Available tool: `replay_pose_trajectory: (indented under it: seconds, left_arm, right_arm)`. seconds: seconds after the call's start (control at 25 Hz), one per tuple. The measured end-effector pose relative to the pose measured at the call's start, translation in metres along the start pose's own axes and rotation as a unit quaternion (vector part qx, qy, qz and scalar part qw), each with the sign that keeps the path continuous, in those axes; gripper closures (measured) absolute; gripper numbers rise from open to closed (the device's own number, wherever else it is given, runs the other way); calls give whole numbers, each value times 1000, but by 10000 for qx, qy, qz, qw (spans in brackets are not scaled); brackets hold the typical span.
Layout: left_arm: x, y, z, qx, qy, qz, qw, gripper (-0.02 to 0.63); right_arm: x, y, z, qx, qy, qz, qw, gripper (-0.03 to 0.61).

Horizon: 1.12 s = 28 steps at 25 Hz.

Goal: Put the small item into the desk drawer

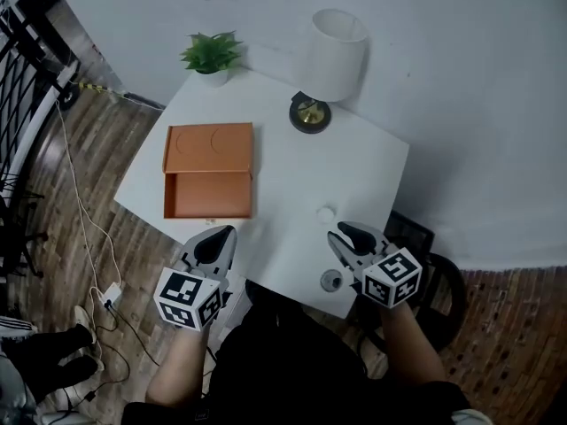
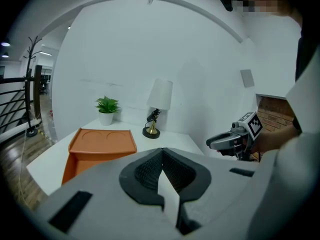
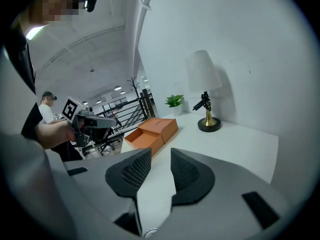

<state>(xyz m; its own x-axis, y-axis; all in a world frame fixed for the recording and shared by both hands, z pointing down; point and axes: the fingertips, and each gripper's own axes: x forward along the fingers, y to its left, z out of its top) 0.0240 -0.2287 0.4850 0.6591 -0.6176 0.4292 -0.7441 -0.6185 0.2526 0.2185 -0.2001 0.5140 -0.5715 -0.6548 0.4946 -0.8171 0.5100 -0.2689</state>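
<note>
Saw the small item (image 1: 326,212) lying on the white desk (image 1: 292,175), just ahead of the right gripper (image 1: 344,235). Found those jaws spread, holding nothing. Found the left gripper (image 1: 218,237) pressed together, near the open orange drawer (image 1: 208,195). Spotted lamp (image 1: 332,56) and plant (image 1: 211,53) behind.

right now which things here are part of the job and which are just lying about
Job: orange drawer box, its drawer open; small white item; left hand-held gripper; right hand-held gripper.

Lying about: lamp; potted plant; white power adapter. Small grey round piece at the table edge: cannot tell which list.
</note>
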Motion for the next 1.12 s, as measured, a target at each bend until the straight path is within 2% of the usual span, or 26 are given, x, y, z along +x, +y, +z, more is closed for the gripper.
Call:
replay_pose_trajectory:
  seconds: [0.24, 0.52, 1.12]
  left_arm:
    - [26, -6, -18, 15, 208, -249, 9995, 604]
    - [46, -11, -43, -117, 392, -454, 9981, 604]
    - [74, -7, -65, -270, 469, -482, 9974, 604]
  right_arm:
    - [27, -22, -30, -131, 455, -336, 9983, 385]
    - [50, -54, -56, -141, 690, -975, 9927, 342]
    - [95, -74, -81, -143, 1036, -1043, 9890, 336]
